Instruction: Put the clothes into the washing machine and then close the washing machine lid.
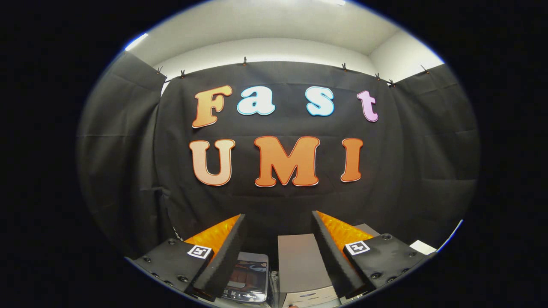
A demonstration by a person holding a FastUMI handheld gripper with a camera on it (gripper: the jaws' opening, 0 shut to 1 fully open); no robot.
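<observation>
Hovering high and level, the gripper (pixel 278 244) spreads its jaws wide on nothing, likely for overview, a grey box (pixel 299 263) at six o'clock, clothes unseen.

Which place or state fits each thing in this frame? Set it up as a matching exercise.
Things:
1. gripper
2. grey box
3. glossy dark packet
4. white sheet

Places or states:
A. just inside the left finger
B. open, gripping nothing
C. out past the right finger's outer side
D. between the fingers, nearer the right one

Pairs: 1-B, 2-D, 3-A, 4-C
</observation>
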